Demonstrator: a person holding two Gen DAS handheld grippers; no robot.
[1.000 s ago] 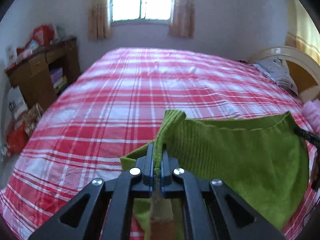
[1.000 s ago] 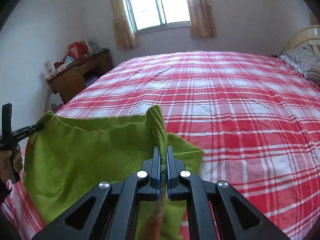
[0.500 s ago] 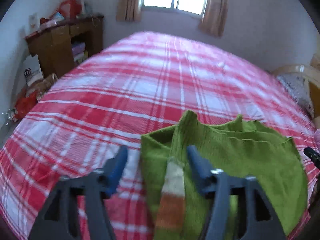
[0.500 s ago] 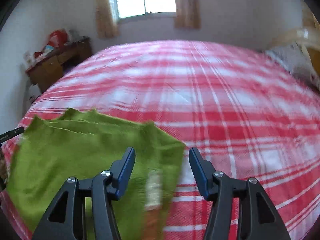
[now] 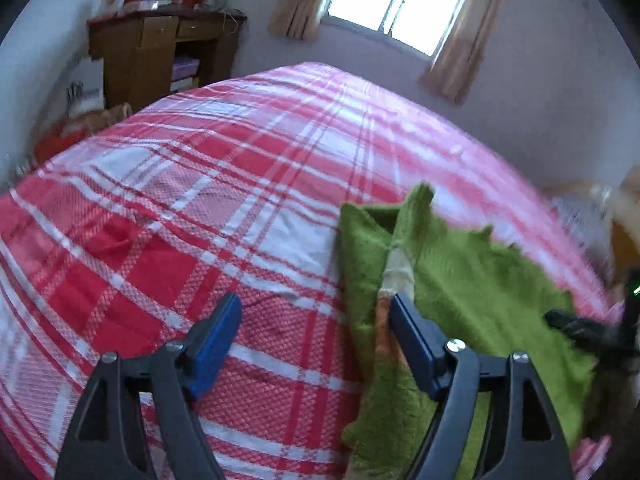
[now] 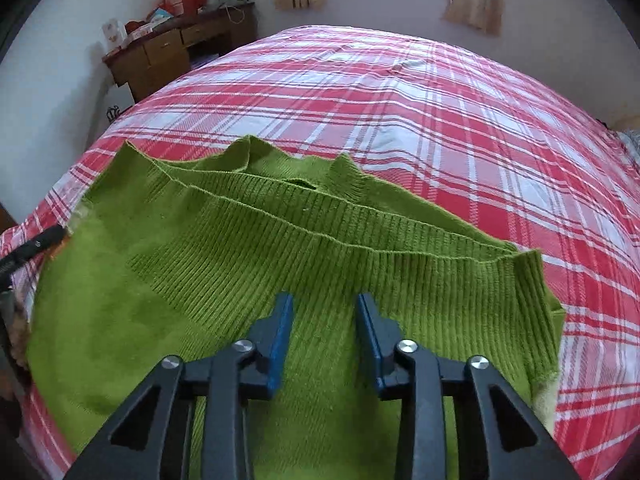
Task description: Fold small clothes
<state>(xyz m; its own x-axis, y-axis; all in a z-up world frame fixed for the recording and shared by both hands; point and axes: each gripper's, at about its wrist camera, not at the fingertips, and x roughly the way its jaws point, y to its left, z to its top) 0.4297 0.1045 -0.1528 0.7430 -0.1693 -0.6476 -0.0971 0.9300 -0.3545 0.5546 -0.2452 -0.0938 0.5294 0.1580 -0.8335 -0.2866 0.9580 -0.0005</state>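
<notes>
Green knitted garment (image 6: 224, 280): one — lying on the bed
Bed with red plaid sheet (image 6: 440, 112): one
Grippers: two — left gripper (image 5: 316, 332), right gripper (image 6: 324, 320)
Window (image 5: 396, 4): one
Curtains (image 5: 456, 48): two — one each side
Wooden desk (image 6: 160, 56): one

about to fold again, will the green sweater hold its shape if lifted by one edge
Probably not: the sweater lies rumpled on the bed, its ribbed hem wavy, so it should droop. The knit looks thick, so likely grippy rather than slippery.
</notes>
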